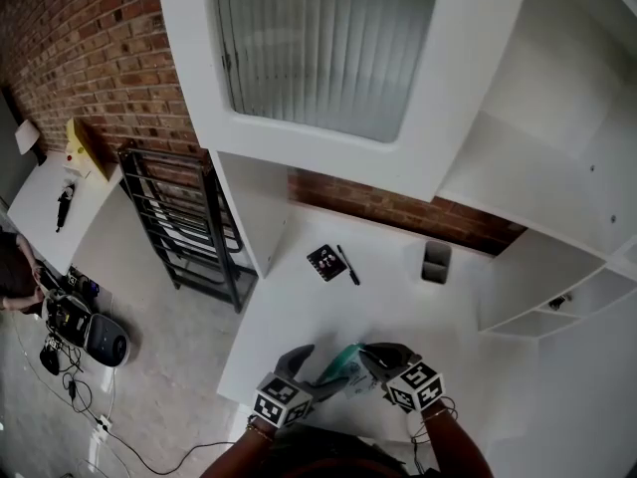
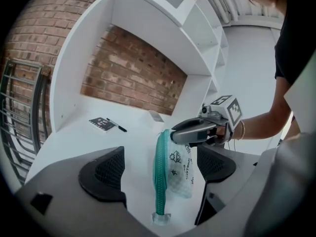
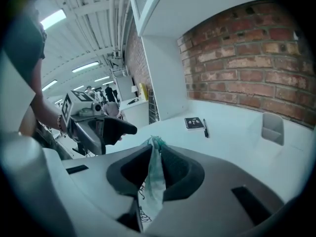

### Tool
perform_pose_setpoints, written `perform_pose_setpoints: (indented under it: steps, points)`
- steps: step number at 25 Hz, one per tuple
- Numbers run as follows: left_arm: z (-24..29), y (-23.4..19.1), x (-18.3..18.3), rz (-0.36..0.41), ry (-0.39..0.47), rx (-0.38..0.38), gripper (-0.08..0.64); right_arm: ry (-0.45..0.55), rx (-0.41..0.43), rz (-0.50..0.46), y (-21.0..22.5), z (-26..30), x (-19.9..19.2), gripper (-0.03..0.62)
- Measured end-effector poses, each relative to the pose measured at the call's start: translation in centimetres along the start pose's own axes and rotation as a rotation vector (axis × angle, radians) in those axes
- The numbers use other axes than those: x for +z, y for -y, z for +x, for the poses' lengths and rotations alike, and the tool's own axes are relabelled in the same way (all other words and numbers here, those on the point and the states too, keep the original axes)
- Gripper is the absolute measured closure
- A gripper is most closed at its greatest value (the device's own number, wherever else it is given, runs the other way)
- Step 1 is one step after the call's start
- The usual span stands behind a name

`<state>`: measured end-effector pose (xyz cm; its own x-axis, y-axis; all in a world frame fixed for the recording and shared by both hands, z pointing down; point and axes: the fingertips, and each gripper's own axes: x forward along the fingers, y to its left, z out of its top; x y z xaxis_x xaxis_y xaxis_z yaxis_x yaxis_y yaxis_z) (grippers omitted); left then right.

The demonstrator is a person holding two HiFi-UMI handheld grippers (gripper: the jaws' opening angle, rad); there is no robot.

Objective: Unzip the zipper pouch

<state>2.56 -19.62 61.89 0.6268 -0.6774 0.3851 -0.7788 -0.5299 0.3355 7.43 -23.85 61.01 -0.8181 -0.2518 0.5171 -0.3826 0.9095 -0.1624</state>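
A clear zipper pouch (image 2: 178, 171) with a teal zipper band and small black prints hangs above the white desk (image 1: 299, 312) near its front edge. My right gripper (image 3: 155, 147) is shut on the pouch's top corner, and the pouch (image 3: 153, 181) droops below its pads. In the left gripper view the right gripper (image 2: 193, 131) holds it from the right. My left gripper (image 2: 160, 169) is open, its jaws standing on either side of the hanging pouch without touching it. In the head view the left gripper (image 1: 317, 368) and the right gripper (image 1: 366, 355) meet at the pouch (image 1: 344, 363).
A small black notebook (image 1: 325, 262) and a black pen (image 1: 347, 264) lie mid-desk. A grey holder (image 1: 435, 262) stands at the back by the brick wall. A black metal rack (image 1: 184, 227) is left of the desk, and white shelves (image 1: 542, 267) to the right.
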Motion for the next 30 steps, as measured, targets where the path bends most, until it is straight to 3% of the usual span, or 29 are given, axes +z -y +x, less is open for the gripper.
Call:
perform_pose_setpoints:
  steps: [5, 9, 12, 17, 23, 30]
  points:
    - [0.0, 1.1, 1.7, 0.061, 0.032, -0.078, 0.148, 0.080, 0.008, -0.039, -1.8, -1.6, 2.2, 0.540]
    - [0.2, 1.3, 2.0, 0.153, -0.008, -0.107, 0.219, 0.113, 0.011, -0.055, -2.7, -2.7, 3.0, 0.543]
    - [0.3, 1.3, 2.4, 0.167, -0.015, -0.130, 0.289, 0.129, 0.004, -0.081, -3.0, -3.3, 3.6, 0.546]
    - [0.7, 2.3, 3.0, 0.210, -0.026, -0.178, 0.326, 0.180, 0.008, -0.118, -3.8, -4.2, 5.0, 0.546]
    - [1.0, 3.7, 4.1, 0.285, -0.015, -0.219, 0.508, 0.208, -0.005, -0.140, -3.9, -5.2, 5.8, 0.546]
    - [0.8, 5.4, 5.1, 0.396, -0.029, -0.279, 0.551, 0.217, 0.005, -0.162, -3.4, -6.6, 5.8, 0.525]
